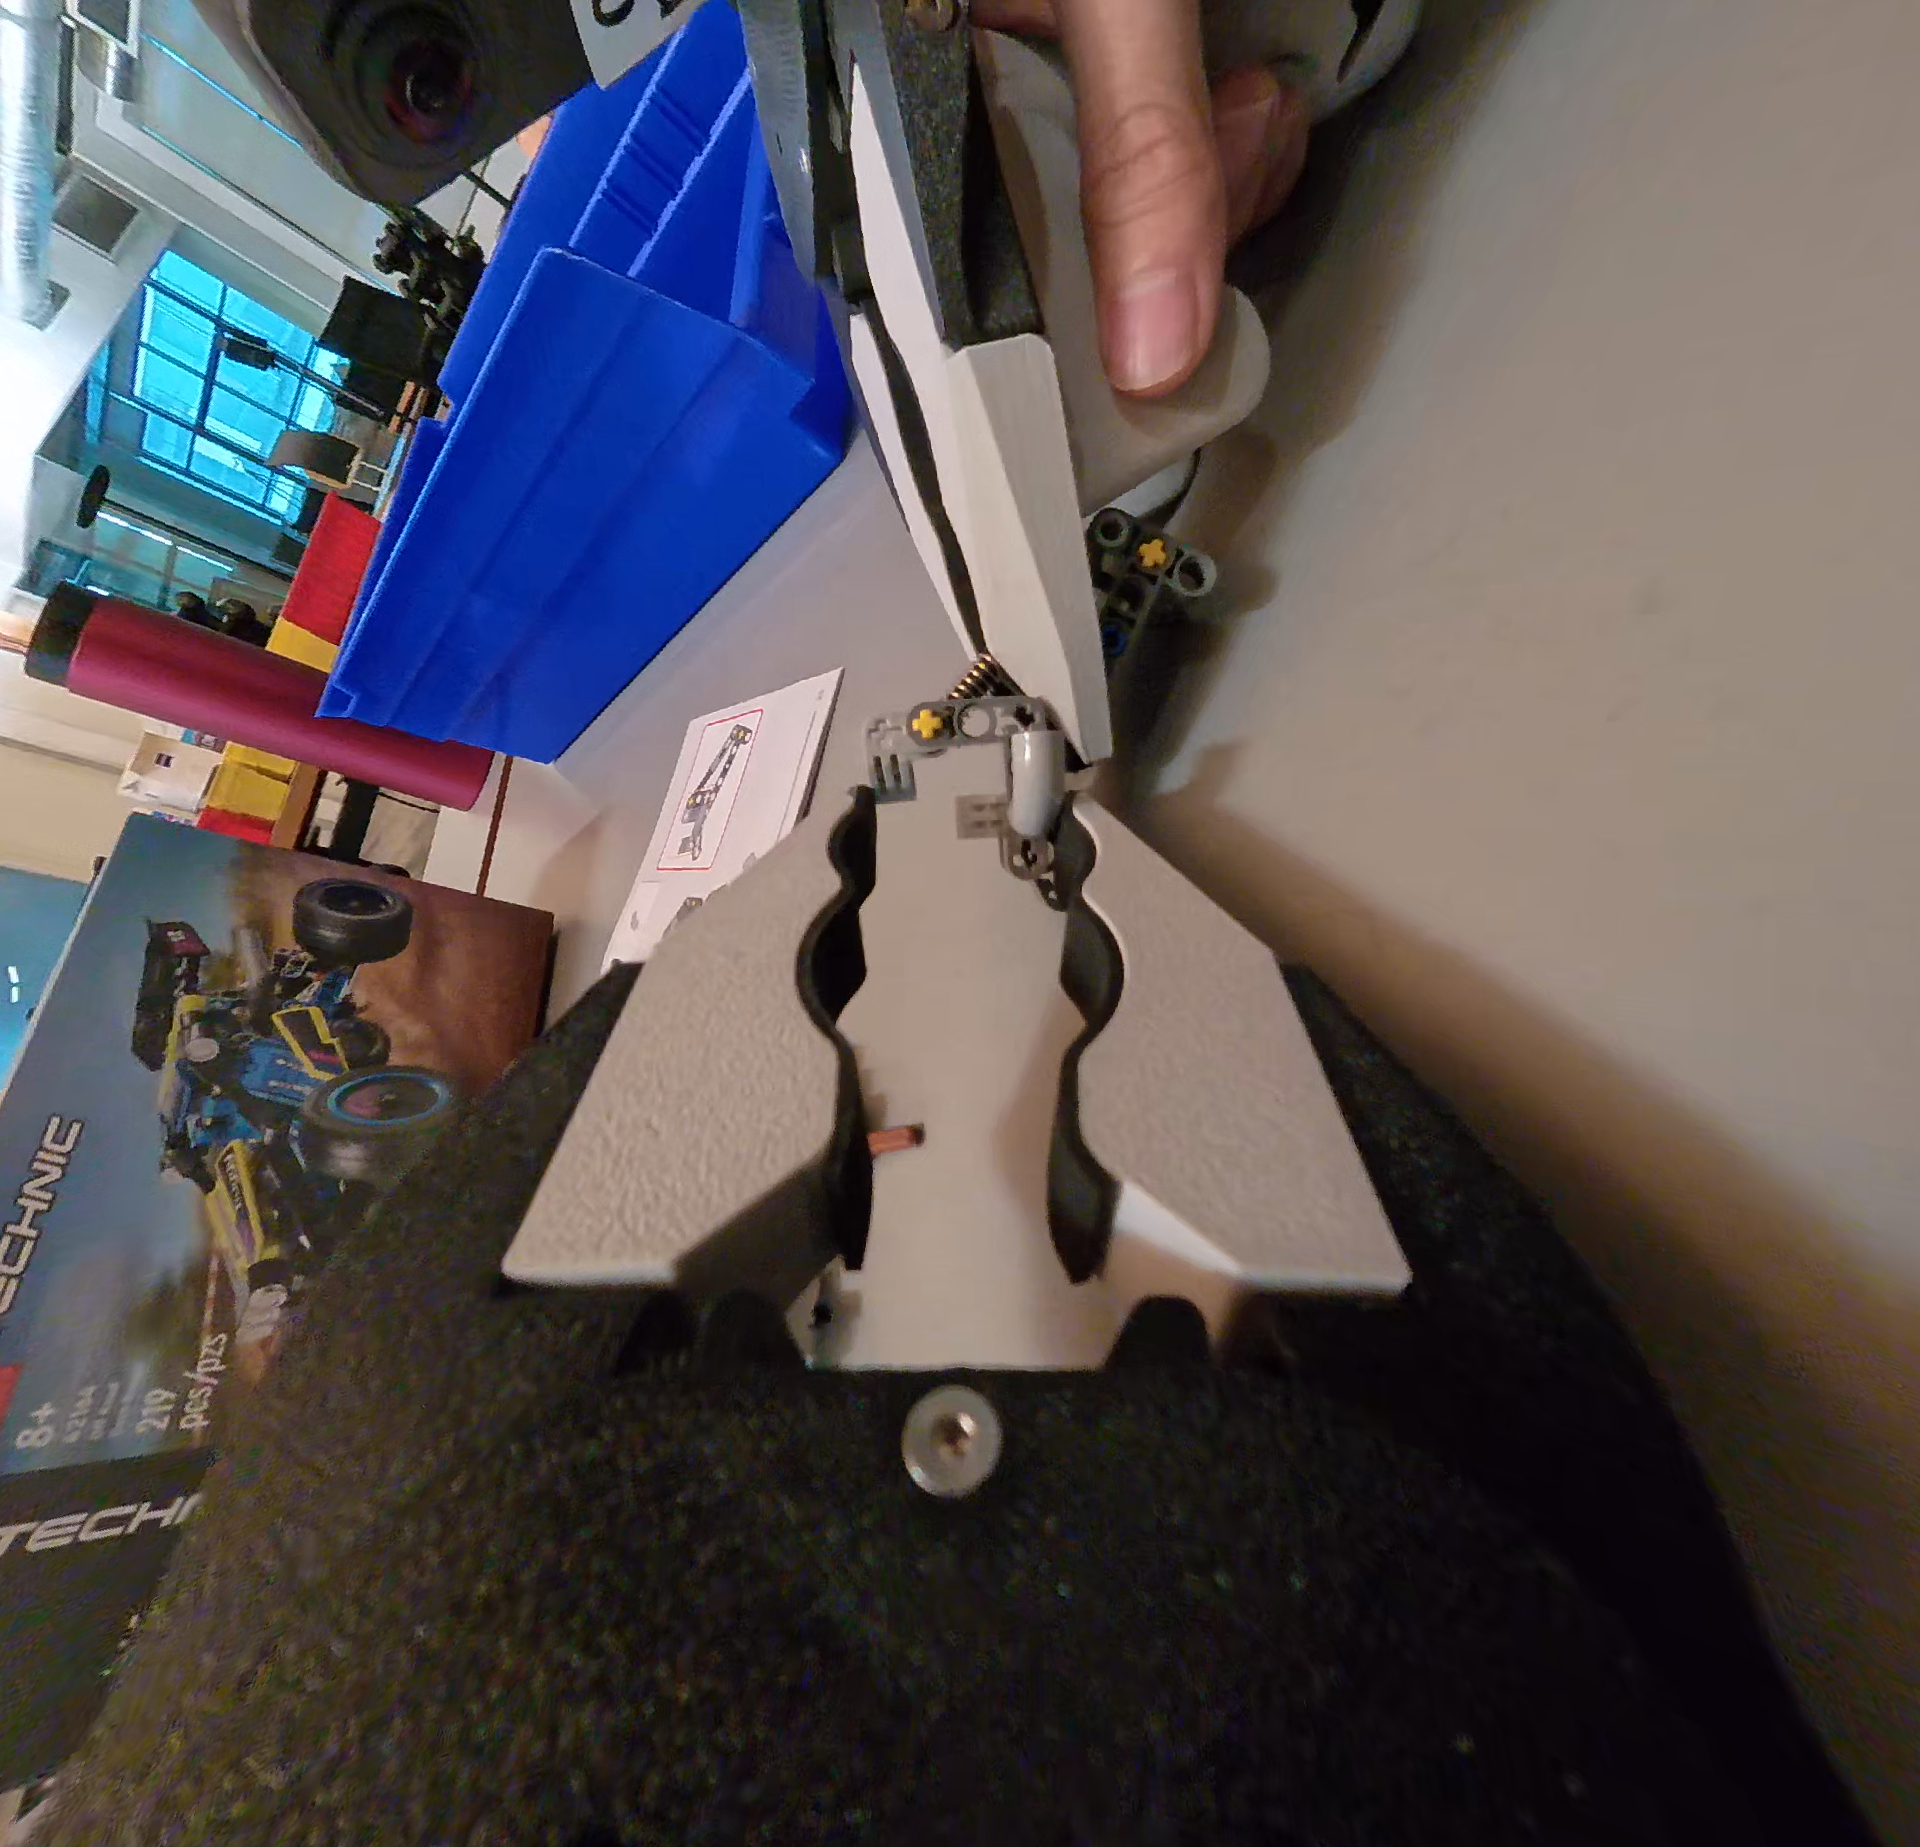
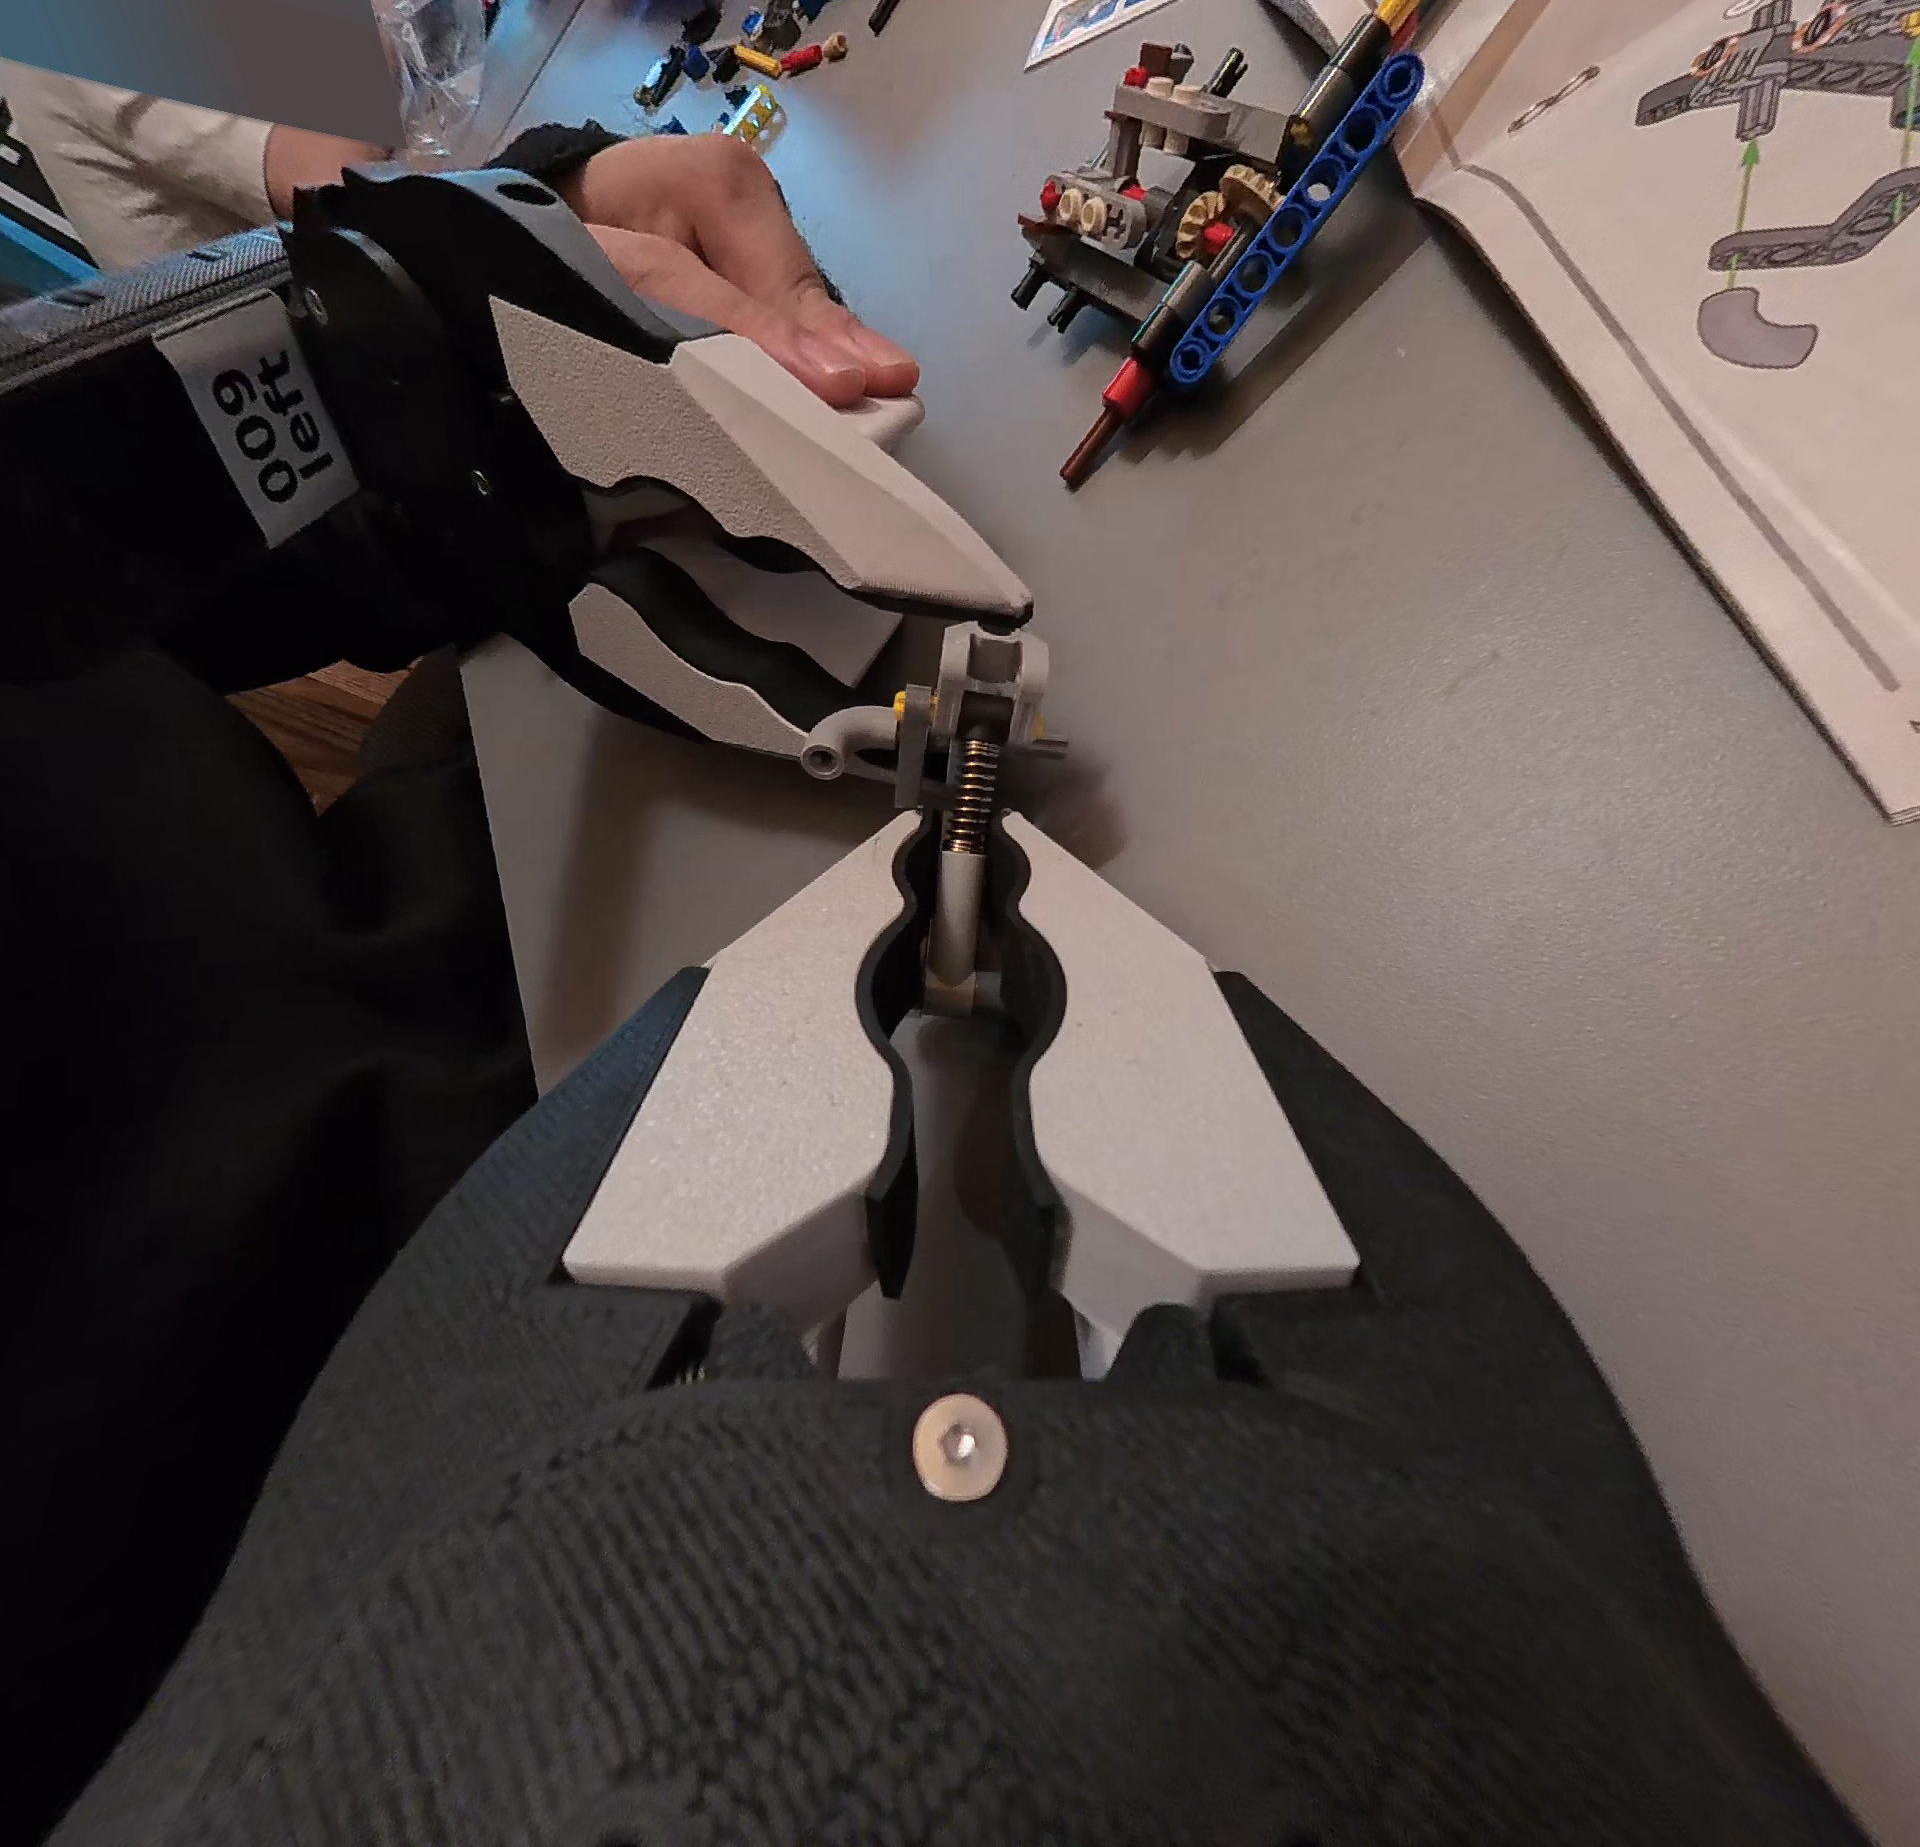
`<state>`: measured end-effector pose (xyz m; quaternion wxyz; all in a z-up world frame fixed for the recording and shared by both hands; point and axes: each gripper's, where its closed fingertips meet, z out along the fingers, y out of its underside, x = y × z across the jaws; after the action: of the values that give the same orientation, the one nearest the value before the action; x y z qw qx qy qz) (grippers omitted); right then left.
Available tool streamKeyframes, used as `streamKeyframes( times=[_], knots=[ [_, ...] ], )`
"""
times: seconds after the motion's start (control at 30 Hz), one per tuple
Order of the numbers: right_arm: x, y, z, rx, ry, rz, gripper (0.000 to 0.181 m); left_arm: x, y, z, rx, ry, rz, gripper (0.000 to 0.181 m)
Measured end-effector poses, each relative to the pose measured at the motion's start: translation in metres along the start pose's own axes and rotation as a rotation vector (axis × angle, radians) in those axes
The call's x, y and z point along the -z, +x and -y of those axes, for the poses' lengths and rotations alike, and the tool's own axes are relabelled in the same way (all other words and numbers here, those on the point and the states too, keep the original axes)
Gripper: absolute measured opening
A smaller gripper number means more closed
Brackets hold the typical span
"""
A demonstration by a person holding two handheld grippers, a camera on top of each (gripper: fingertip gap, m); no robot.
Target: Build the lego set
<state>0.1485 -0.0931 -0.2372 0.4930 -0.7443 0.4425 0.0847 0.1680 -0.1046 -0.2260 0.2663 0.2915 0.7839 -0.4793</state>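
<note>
Above the grey table (image 2: 1351,758), right gripper (image 2: 961,841) is clamped on the grey tube of a shock-absorber piece (image 2: 961,862), spring end sticking out past the tips. Light grey connector cluster (image 2: 971,696) with yellow pins sits on that spring end. Left gripper (image 2: 935,644) is spread apart, holding nothing; upper fingertip (image 2: 1003,608) rests on or just above the cluster top, lower finger beside the curved grey link. From the left wrist view, cluster (image 1: 977,727) sits just past the open tips (image 1: 971,810).

Handling guess: very light, rigid plastic, smooth and slippery; spring compresses, pin joints swivel or pop under side load. Grip the stiff tube, not the coil. Push the cluster along the shock's axis. Half-built chassis (image 2: 1195,208) and instruction booklet (image 2: 1714,343) lie well apart.
</note>
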Motion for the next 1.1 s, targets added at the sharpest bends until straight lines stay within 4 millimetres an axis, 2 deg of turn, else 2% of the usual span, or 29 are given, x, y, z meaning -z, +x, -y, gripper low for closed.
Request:
streamKeyframes(
  times=[0.4, 1.1],
  knots=[
    [0.0005, 0.0, 0.0009, -0.013, 0.006, 0.011, 0.006, 0.0005, -0.0016, 0.0018, -0.085, 0.023, 0.048, 0.033],
    [0.0022, -0.0005, 0.0027, -0.047, 0.02, 0.042, 0.008, -0.0003, -0.0027, 0.0034, -0.128, 0.041, 0.078, 0.034]
  ],
)
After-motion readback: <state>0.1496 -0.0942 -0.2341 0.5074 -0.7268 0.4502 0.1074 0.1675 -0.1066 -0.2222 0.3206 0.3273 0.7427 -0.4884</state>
